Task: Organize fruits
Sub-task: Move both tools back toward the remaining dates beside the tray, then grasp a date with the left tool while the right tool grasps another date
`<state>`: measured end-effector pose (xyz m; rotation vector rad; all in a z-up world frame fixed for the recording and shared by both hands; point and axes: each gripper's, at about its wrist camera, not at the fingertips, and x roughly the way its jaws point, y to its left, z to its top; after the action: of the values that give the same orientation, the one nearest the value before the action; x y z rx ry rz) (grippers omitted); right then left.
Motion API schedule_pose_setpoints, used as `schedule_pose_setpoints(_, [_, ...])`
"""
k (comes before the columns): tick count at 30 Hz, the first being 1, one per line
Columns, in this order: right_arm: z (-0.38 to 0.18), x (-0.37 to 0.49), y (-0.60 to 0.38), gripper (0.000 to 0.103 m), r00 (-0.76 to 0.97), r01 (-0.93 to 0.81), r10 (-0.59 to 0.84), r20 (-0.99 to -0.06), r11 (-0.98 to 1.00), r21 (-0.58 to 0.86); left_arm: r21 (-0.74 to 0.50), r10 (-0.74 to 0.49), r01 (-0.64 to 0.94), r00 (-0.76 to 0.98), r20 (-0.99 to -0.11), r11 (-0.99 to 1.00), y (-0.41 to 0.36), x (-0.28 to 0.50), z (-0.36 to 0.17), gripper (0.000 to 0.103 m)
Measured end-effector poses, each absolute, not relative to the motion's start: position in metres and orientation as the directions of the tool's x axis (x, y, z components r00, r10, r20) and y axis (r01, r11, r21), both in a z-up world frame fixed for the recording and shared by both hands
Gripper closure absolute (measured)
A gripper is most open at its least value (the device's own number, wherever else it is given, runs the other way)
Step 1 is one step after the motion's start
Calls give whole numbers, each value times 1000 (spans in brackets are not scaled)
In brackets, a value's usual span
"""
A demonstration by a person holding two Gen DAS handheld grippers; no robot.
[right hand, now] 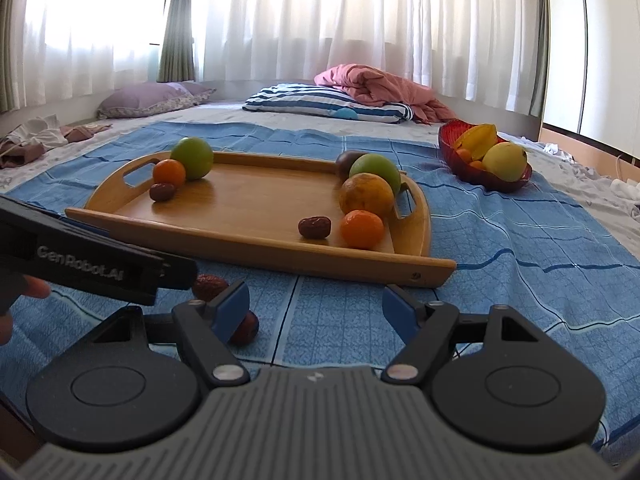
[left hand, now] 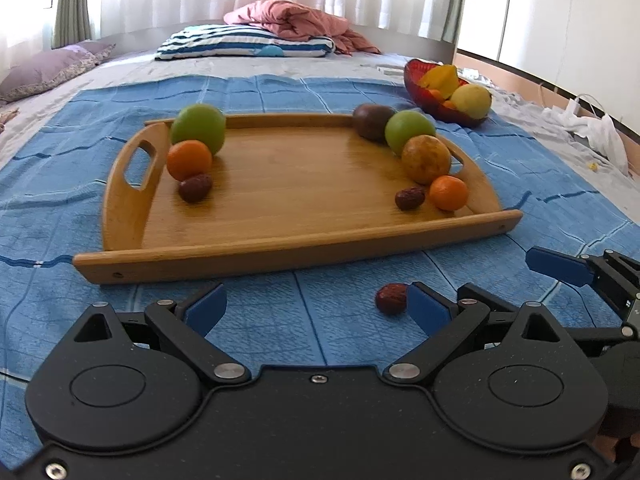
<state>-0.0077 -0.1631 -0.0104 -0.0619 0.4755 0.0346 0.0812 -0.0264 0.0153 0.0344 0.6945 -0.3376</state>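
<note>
A wooden tray (left hand: 288, 236) sits on a blue blanket (left hand: 360, 92) and holds two small groups of fruit. On the left are a green apple (left hand: 198, 128), an orange (left hand: 189, 160) and a red date (left hand: 195, 188). Near the tray's front edge, a loose date (left hand: 391, 299) lies on the blanket, touching the left gripper (left hand: 316, 308). Its fingers are spread apart, holding nothing. The right gripper (right hand: 316, 312) is spread too, empty. A red bowl (left hand: 416, 84) of fruit sits far right.

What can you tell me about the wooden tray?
The wooden tray looks like light bamboo: rectangular, with low rails along its long sides and raised, curved ends with cut-out handles. It lies flat on the blue checked blanket. Fruit sits in two clusters at opposite ends; its middle is bare. Neither gripper touches it.
</note>
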Motion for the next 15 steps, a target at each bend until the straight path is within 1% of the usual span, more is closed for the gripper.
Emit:
schedule_pose_setpoints(2, [-11,-9,-164,19,888,-56,31,-458,998,-42,-92,-310,329,704,-639,940,-29,82,15,17])
schedule_pose_setpoints(6, [-13,-13,-162,19,887,-78,55,-459,996,-32,-105,-329,348,685,-650,931,-37,83,13,27])
schedule_pose_setpoints(8, [-15,-15,-161,19,885,-91,67,-461,995,-30,-113,-342,359,673,-656,926,-39,84,13,42])
schedule_pose_setpoints(10, [-16,-15,-159,19,881,-99,75,-467,995,-27,-130,-359,371,658,-661,919,-42,85,12,47])
schedule_pose_setpoints(12, [-19,-15,-157,19,877,-103,75,-475,994,-34,-141,-372,379,651,-662,914,-45,87,13,51])
schedule_pose_setpoints(14, [-23,-15,-154,19,871,-107,75,-485,994,-39,-146,-380,386,647,-661,911,-48,88,13,57])
schedule_pose_setpoints(15, [-24,-14,-154,19,869,-108,76,-489,993,-38,-150,-384,388,644,-662,909,-50,89,13,58])
